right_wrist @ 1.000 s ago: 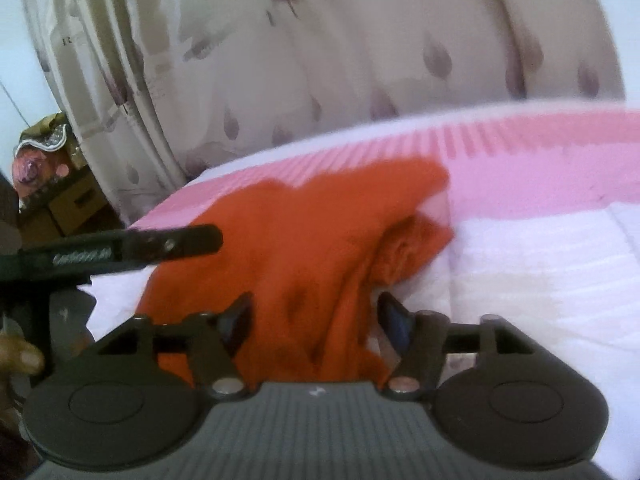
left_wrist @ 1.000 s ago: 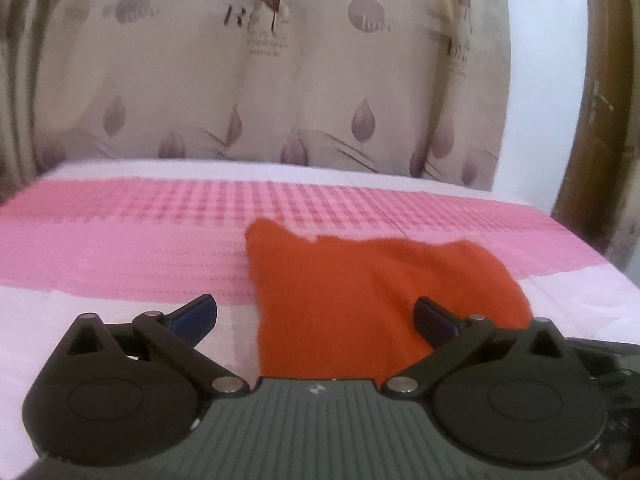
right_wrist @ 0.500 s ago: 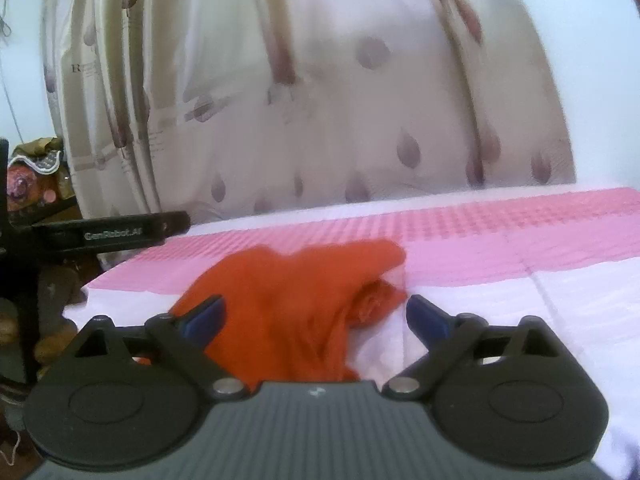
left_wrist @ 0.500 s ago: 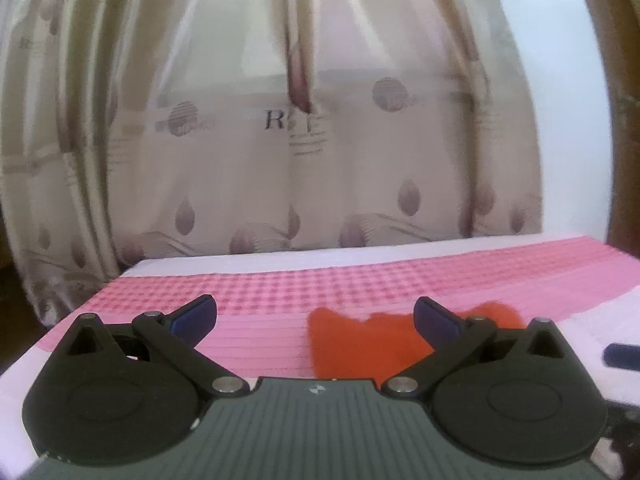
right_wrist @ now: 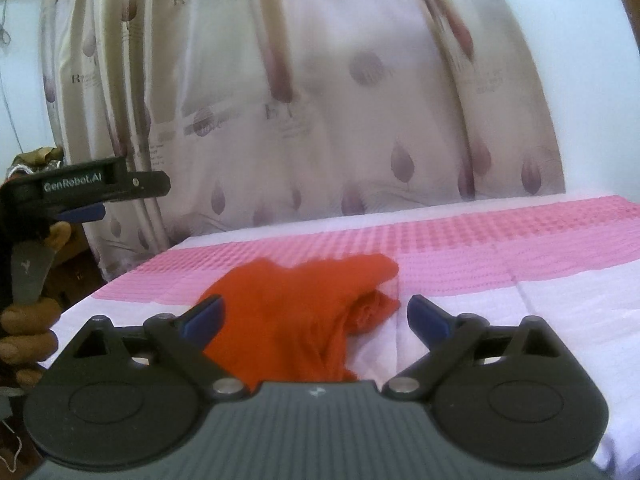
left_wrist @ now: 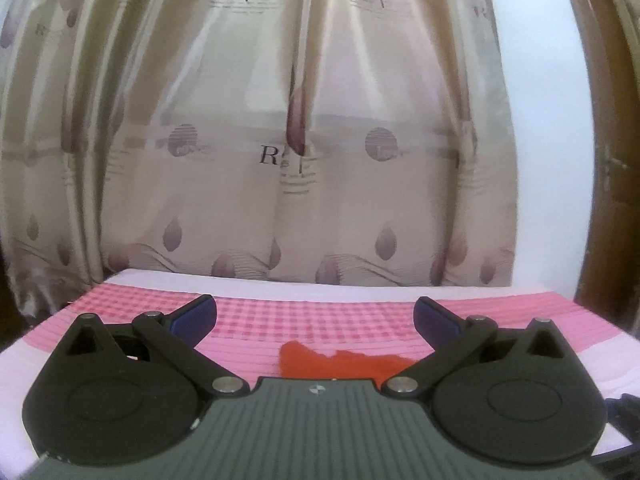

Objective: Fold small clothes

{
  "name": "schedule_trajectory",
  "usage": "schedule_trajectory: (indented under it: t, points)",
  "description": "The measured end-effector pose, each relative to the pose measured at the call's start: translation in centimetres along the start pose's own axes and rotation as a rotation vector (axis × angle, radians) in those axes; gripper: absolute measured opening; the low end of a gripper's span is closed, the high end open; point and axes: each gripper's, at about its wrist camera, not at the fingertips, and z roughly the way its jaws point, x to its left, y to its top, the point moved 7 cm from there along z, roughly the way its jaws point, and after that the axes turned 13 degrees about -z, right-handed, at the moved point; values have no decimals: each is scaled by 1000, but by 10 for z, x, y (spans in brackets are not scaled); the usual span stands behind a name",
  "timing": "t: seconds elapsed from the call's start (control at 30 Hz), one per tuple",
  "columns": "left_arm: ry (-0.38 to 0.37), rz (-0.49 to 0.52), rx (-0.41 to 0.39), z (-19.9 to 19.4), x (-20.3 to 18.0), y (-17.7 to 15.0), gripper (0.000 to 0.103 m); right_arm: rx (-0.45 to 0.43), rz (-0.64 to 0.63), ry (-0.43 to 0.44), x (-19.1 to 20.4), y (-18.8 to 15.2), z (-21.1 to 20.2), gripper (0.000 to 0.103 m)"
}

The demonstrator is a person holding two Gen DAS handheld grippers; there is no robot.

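Note:
A small orange-red garment (right_wrist: 296,320) lies rumpled on the pink-and-white bed cover (right_wrist: 520,264). Its right end is bunched into a fold. In the left wrist view only its far edge (left_wrist: 340,364) shows above the gripper body. My right gripper (right_wrist: 314,314) is open and empty, raised above and in front of the garment. My left gripper (left_wrist: 314,314) is open and empty, lifted well above the bed and tilted up toward the curtain. The left gripper also shows at the left edge of the right wrist view (right_wrist: 100,192), held in a hand.
A beige curtain (left_wrist: 300,140) with leaf prints hangs behind the bed. A brown wooden door frame (left_wrist: 604,160) stands at the right. Clutter (right_wrist: 36,160) sits at the far left beside the bed. The bed cover (left_wrist: 360,320) stretches wide on both sides of the garment.
Both grippers have let go of the garment and risen away from it, tilting up toward the curtain. The right gripper has opened wide. The garment stays lying on the bed.

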Motion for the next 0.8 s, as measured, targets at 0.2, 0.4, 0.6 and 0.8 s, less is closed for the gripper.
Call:
schedule_trajectory:
  t: [0.2, 0.4, 0.6, 0.8]
  points:
    - [-5, 17, 16, -3, -2, -4, 103, -10, -18, -12, 3, 4, -5, 99]
    - [-9, 16, 22, -6, -1, -7, 103, -8, -19, -21, 4, 4, -7, 99]
    - [5, 9, 35, -3, 4, -10, 103, 6, -20, -19, 6, 3, -7, 99]
    - [17, 0, 51, 1, 11, -14, 103, 19, -23, -15, 7, 0, -6, 99]
